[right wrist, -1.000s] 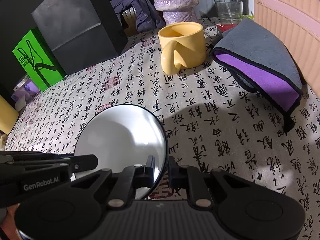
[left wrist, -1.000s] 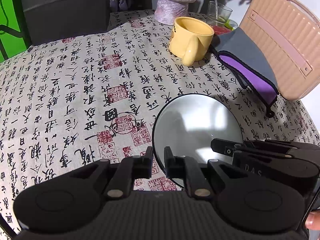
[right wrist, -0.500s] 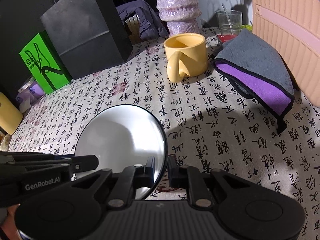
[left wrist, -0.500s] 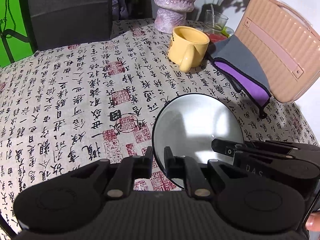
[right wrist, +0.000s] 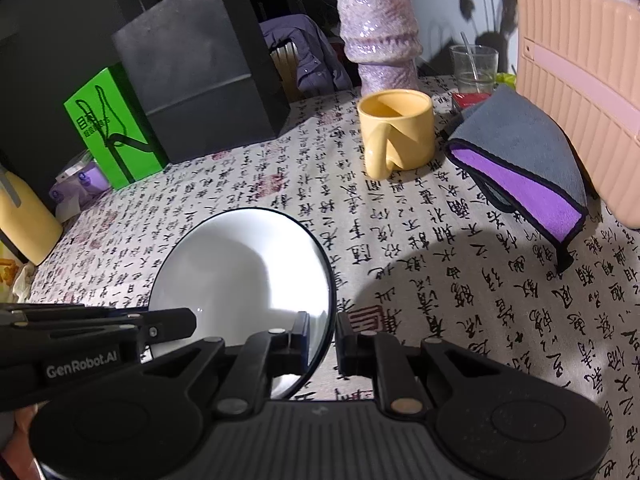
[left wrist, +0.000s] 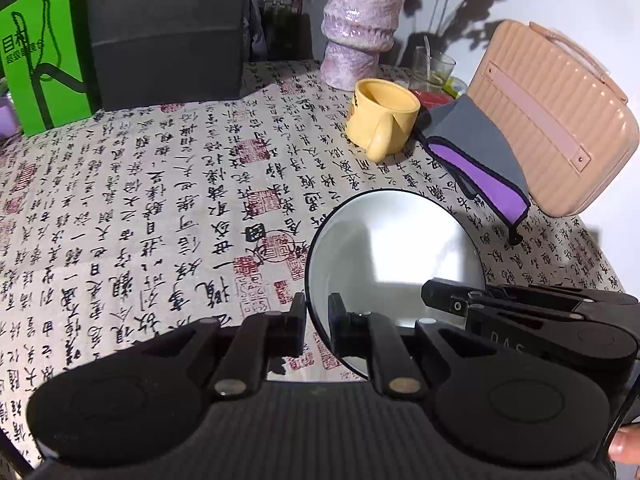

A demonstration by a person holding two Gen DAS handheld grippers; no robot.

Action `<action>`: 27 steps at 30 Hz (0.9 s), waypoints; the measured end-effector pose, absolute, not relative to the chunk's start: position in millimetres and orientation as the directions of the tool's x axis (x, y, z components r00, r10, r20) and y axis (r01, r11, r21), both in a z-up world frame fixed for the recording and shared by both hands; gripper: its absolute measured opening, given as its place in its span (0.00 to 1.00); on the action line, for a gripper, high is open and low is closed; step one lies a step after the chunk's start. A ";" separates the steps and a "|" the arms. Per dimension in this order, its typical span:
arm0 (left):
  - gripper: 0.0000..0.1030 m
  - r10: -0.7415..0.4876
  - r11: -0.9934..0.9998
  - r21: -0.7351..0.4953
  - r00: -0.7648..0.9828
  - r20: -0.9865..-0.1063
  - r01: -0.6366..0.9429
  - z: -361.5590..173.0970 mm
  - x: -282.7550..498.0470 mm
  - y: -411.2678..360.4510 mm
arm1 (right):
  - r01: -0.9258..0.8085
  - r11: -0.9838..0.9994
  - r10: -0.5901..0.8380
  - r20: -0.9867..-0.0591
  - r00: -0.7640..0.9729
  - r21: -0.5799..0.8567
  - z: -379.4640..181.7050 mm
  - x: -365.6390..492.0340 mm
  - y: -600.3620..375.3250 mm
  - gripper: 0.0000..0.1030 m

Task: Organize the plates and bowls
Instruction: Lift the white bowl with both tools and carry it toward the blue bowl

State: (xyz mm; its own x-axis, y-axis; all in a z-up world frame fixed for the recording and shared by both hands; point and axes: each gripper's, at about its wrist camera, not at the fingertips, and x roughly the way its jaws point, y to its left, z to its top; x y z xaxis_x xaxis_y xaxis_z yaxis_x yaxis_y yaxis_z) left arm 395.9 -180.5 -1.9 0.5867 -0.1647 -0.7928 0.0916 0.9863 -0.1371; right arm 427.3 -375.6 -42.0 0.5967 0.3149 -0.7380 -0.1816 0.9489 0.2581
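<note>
A white bowl with a thin black rim (left wrist: 394, 248) is held above the calligraphy tablecloth; it also shows in the right wrist view (right wrist: 244, 276). My left gripper (left wrist: 318, 320) is shut on its left rim. My right gripper (right wrist: 322, 334) is shut on its right rim. Each gripper shows from the side in the other's view, the right one (left wrist: 520, 320) and the left one (right wrist: 92, 332). No other plates or bowls are visible.
A yellow mug (left wrist: 382, 120) stands at the back, with a purple vase (left wrist: 360, 32) and a glass (right wrist: 474, 66) behind it. A grey and purple cloth (right wrist: 524, 156) leans on a pink ribbed case (left wrist: 548, 116) at the right. A dark bag (right wrist: 200, 68) and a green box (right wrist: 112, 124) stand at the back left.
Both grippers have risen and drawn back with the bowl still gripped between them; more of the table and the back objects show now.
</note>
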 end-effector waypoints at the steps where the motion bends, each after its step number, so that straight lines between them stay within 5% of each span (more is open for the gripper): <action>1: 0.11 -0.164 0.986 -0.138 0.591 -0.790 0.090 -0.1 392.9 -178.6 | -0.185 0.949 0.316 -0.736 0.599 0.257 -40.0 425.0 -373.8 0.12; 27: 0.11 -0.130 0.986 -0.163 0.685 -0.716 0.017 32.4 315.6 -121.0 | -0.272 0.935 0.352 -0.694 0.628 0.229 -3.5 366.8 -318.1 0.12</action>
